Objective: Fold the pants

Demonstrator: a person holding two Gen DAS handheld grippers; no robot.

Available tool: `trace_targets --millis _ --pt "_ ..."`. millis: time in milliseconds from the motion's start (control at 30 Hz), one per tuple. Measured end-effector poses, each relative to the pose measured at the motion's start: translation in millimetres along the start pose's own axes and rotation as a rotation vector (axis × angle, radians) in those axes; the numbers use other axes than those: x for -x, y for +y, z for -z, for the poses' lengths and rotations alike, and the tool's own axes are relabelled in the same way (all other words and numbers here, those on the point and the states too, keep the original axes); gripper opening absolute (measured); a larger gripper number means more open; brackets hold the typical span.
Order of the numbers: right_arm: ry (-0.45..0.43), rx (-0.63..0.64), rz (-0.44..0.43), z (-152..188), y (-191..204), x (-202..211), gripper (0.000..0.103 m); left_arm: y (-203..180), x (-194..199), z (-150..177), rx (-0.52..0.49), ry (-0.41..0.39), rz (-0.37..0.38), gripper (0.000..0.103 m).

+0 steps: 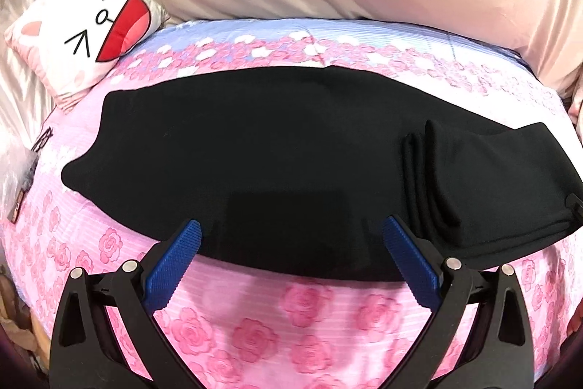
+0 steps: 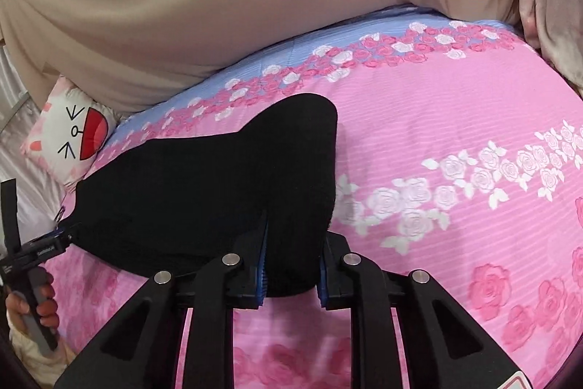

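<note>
With the black knit pants point(image 1: 255, 148) lying across the pink rose-print bed cover point(image 1: 237, 323), left gripper point(image 1: 291, 236) released over the near edge, right gripper point(image 2: 291, 265) clenched on the folded right end (layers stacked), carry that end leftward, keeping edges aligned.

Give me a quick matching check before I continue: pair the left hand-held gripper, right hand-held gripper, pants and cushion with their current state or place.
Things:
1. left hand-held gripper
2. right hand-held gripper
3. black pants
4. cartoon-face cushion

States or places:
A. shut on folded black cloth
B. spread across the pink rose bedspread
C. open, holding nothing
D. at the bed's far left corner

Pairs: 1-C, 2-A, 3-B, 4-D
</note>
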State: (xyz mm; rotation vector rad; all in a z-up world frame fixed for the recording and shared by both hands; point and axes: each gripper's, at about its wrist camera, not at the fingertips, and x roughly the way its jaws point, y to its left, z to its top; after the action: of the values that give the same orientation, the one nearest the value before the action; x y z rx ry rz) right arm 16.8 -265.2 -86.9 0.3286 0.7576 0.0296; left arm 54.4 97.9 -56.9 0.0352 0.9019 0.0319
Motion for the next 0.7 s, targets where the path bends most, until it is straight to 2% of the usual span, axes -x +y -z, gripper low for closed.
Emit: trace_targets --millis 133,233,333,467,533,600,633,667,700 --pt "-0.010 -0.005 0.021 2 -20 9 0.017 -16 1 1 -0.021 0.006 -0.012 0.098" --pt "-0.050 -0.018 0.079 1 -42 29 0.017 -26 0 2 -0.037 0.013 -0.003 0.098" --pt "-0.089 -0.082 0.170 0 -79 55 0.017 -34 -1 2 -0.068 0.010 0.008 0.098" --pt "-0.051 -0.154 0.407 17 -132 75 0.015 -47 -9 6 -0.093 0.024 0.044 0.098" --pt "-0.076 -0.200 0.447 25 -140 93 0.021 -53 -19 10 -0.106 0.045 0.055 0.098" --pt "-0.143 -0.149 0.404 26 -114 118 0.021 -58 -26 13 -0.115 0.064 0.051 0.098" --pt "-0.158 -0.098 0.358 24 -93 121 0.026 -60 -28 15 -0.113 0.068 0.055 0.098" --pt "-0.162 -0.056 0.297 20 -70 118 0.034 -60 -30 16 -0.110 0.072 0.060 0.098" --pt "-0.158 -0.024 0.218 16 -48 109 0.054 -62 -31 17 -0.104 0.077 0.071 0.098"
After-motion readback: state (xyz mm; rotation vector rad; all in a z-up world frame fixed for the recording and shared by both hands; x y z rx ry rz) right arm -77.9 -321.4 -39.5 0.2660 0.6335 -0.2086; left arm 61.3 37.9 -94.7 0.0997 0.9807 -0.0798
